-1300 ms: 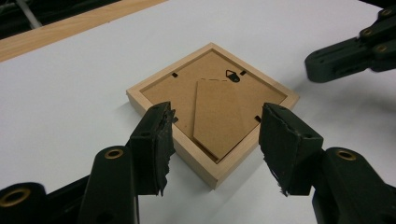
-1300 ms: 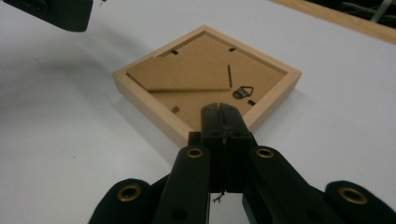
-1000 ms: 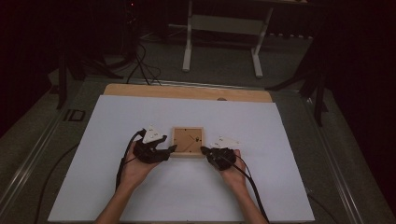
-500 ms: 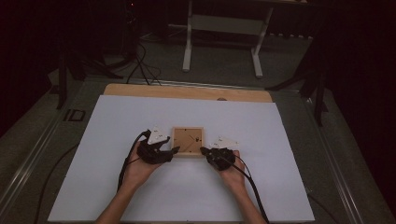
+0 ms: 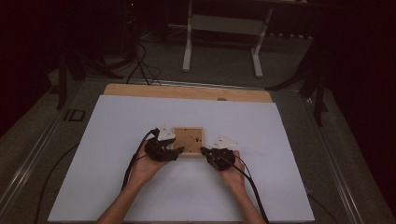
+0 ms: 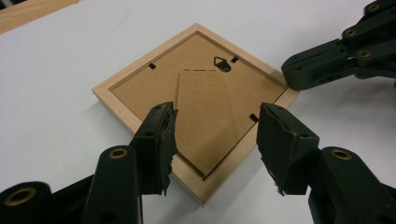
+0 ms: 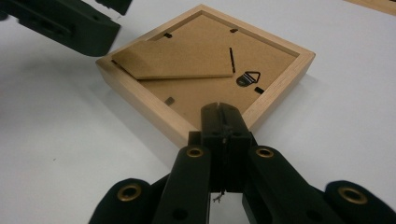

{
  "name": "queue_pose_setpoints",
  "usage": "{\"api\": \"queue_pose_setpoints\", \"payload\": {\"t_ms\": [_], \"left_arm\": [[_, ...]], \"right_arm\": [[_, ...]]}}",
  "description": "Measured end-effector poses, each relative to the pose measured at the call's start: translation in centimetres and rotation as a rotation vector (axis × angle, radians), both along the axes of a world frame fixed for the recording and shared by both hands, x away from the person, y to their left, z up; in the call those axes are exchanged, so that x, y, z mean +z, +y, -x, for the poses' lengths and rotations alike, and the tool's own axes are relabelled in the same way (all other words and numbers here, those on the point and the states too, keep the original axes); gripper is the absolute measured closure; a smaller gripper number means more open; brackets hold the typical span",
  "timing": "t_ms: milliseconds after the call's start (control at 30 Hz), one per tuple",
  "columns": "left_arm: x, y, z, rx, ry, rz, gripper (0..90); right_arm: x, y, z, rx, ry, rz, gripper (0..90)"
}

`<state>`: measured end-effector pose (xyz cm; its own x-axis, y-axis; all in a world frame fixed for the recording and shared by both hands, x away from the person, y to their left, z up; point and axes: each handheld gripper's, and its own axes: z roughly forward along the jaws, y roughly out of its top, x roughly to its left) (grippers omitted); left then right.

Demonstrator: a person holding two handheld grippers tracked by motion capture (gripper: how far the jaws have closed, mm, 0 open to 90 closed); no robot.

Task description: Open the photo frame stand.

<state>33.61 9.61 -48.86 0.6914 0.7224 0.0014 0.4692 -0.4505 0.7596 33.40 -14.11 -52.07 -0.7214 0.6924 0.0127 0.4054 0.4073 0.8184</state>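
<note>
A small wooden picture frame (image 5: 188, 141) lies face down on the white counter (image 5: 280, 177), its brown backing board up, with the folding easel stand (image 6: 205, 112) and the little metal hanger (image 6: 223, 64) showing. Taking the frame as the landmark, the two hands sit at its near corners, one on each side.

The left tongs (image 6: 215, 140) stand apart, and their jaws have just been closing a little. Seen in the left gripper view, they straddle the frame's near corner, one pad over the left rail and one by the right rail, with the narrow lower end of the easel stand lying in the gap between them. I cannot see either pad pressing on wood or board, so nothing is gripped yet.

The right tongs (image 7: 223, 122) are pressed together with nothing between them. In the right gripper view their joined tip rests at, or just above, the frame's near corner, by the hanger; whether it touches I cannot tell. It looks like a bracing point.

The stand's long axis runs away from the left tongs, roughly along their line of sight, from the near corner toward the hanger. So the left hand (image 5: 148, 164) is the better placed: its open jaws already bracket the stand's free end, and a short advance and a squeeze would probably take it.
</note>
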Motion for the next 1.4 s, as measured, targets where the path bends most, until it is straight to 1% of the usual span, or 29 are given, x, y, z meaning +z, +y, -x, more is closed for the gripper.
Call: {"api": "queue_pose_setpoints", "payload": {"t_ms": [67,167,200,267,333,400,500,600,767,867,1000,1267,1400], "left_arm": [[0.1,-0.2,-0.3,0.004,-0.001,-0.02,47.3],[0.1,-0.3,-0.4,0.008,0.001,-0.022,48.7],[0.0,-0.4,-0.8,0.015,0.017,-0.022,48.7],[-0.2,-0.7,-1.0,0.015,0.03,-0.032,49.5],[-0.4,-1.0,-1.2,0.015,0.038,-0.052,49.5],[-0.6,-1.2,-1.5,0.013,0.051,-0.056,49.5],[-0.9,-1.5,-1.7,0.012,0.064,-0.062,49.1],[-1.2,-1.9,-1.8,0.006,0.064,-0.074,48.0],[-1.3,-2.1,-1.8,0.003,0.057,-0.074,46.7],[-1.4,-2.1,-2.0,0.013,0.056,-0.074,46.2],[-1.7,-2.1,-2.1,0.016,0.065,-0.089,45.5],[-1.8,-2.0,-2.2,0.02,0.076,-0.082,45.6],[-1.8,-1.8,-2.2,0.032,0.082,-0.073,46.3]], "right_arm": [[0.0,0.0,0.0,-0.001,-0.001,-0.001,90.0],[0.0,0.0,0.0,0.0,0.0,-0.002,90.0],[0.0,0.0,0.0,0.0,0.0,-0.002,90.0],[0.0,0.0,0.0,0.0,-0.005,0.0,90.0],[0.0,0.0,0.0,0.0,-0.004,0.001,90.0],[0.0,0.0,0.0,0.0,-0.004,0.001,90.0],[0.0,0.0,0.0,-0.001,-0.004,0.002,90.0],[0.0,0.0,0.0,-0.002,-0.004,0.001,90.0],[0.0,0.0,0.1,-0.002,-0.004,0.002,90.0],[0.0,0.0,0.0,-0.001,-0.004,0.002,90.0],[0.0,0.0,0.0,-0.002,-0.004,0.001,90.0],[0.0,0.0,0.1,-0.003,-0.004,0.0,90.0],[0.0,0.0,0.1,-0.004,-0.004,-0.001,90.0]]}}
